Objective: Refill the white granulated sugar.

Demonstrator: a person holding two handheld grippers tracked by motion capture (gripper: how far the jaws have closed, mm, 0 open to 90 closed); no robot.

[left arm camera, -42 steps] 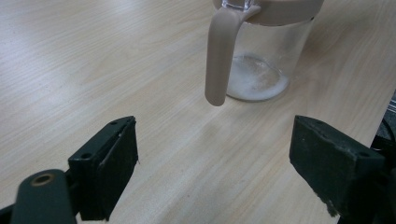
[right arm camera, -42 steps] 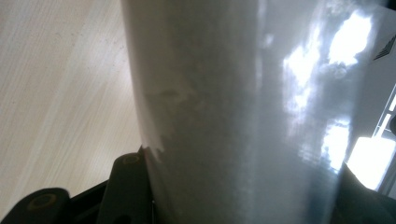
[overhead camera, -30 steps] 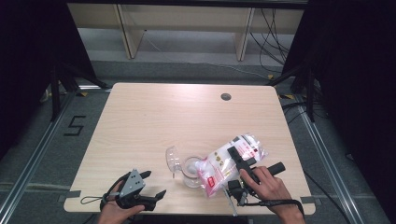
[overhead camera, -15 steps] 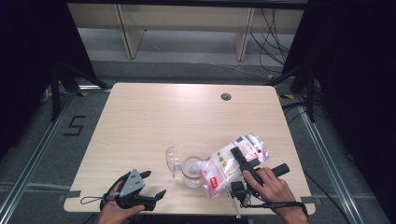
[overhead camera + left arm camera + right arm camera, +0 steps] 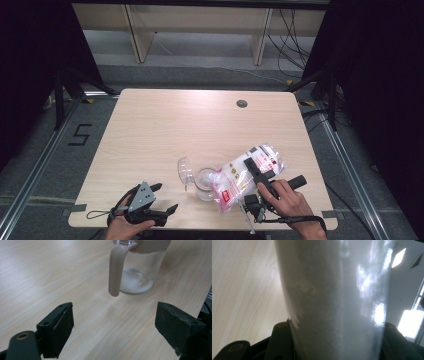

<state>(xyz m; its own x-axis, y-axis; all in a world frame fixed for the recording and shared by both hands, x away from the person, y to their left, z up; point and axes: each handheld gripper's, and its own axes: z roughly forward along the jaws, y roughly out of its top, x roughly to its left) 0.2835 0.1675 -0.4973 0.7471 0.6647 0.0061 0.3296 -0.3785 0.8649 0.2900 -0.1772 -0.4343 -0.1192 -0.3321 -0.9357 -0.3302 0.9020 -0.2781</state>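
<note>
Right claw [image 5: 261, 178], low and right of centre in the high view, is clamped on the bag [image 5: 246, 172], tilted over the jar [image 5: 205, 183]. Tip slowly, mouth above the jar's opening. Left claw [image 5: 162, 200] waits wide open, empty, lower left.

Open tabletop [image 5: 165, 130] beyond the jar [image 5: 205, 182] and bag [image 5: 245, 172], both crowding the near edge
</note>
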